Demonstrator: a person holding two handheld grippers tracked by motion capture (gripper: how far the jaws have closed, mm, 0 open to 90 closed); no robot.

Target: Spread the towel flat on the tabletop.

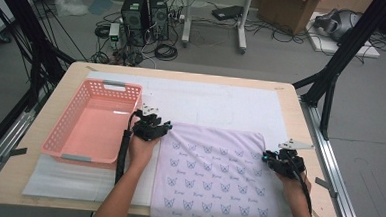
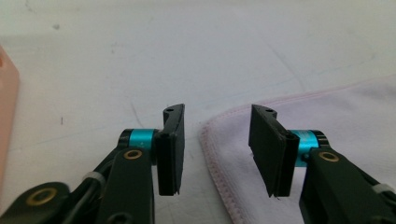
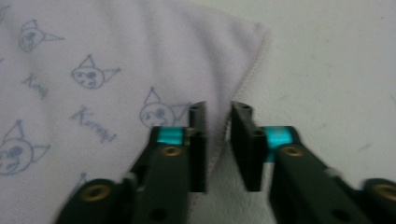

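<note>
A lilac cloth printed with small cat faces lies flat on the near right part of the table. My left gripper sits at its far left corner. In the left gripper view the left gripper stands open, and the cloth's hemmed corner lies between the jaws and under the right one, untouched by the pads. My right gripper is at the cloth's right edge near the far right corner. There the right gripper's jaws stand nearly together, with the hem of the cloth running between them.
A pink perforated basket stands to the left of my left hand; its wall is at the left border of the left gripper view. A white mat covers the wooden table. Black frame posts flank the table; computers and cables lie on the floor beyond.
</note>
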